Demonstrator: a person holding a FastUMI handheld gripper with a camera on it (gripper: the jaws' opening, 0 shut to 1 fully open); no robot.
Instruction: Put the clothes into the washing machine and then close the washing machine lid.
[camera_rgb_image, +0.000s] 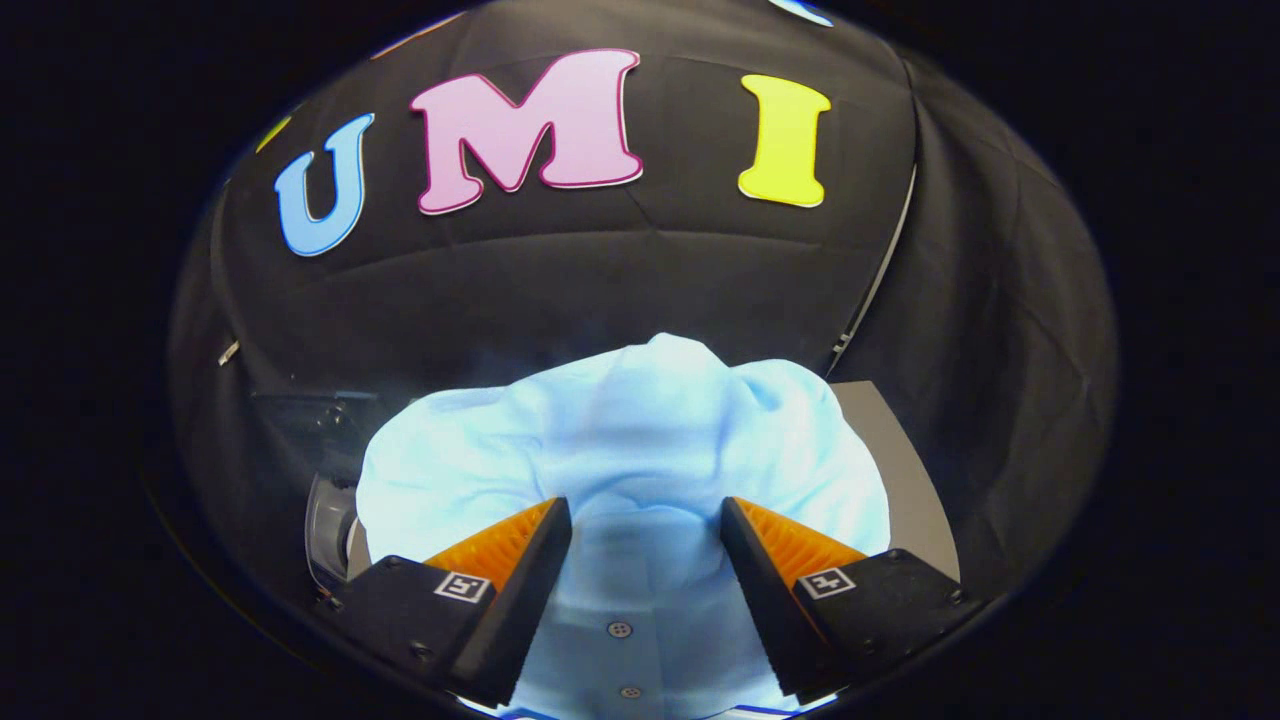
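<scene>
A pale blue buttoned shirt (640, 440) lies bunched in a mound right under and ahead of my gripper (645, 520). Its button placket runs between the two fingers, with two buttons showing close to me. The fingers stand apart, one on each side of the cloth, and I see no pinch on the fabric. A curved grey part of the washing machine (328, 525) peeks out beside the left finger, mostly hidden by the shirt.
A grey flat surface (900, 470) shows to the right of the shirt, beyond the right finger. The black booth cloth rises close behind the shirt, with a thin pale strip (880, 270) running down its right side.
</scene>
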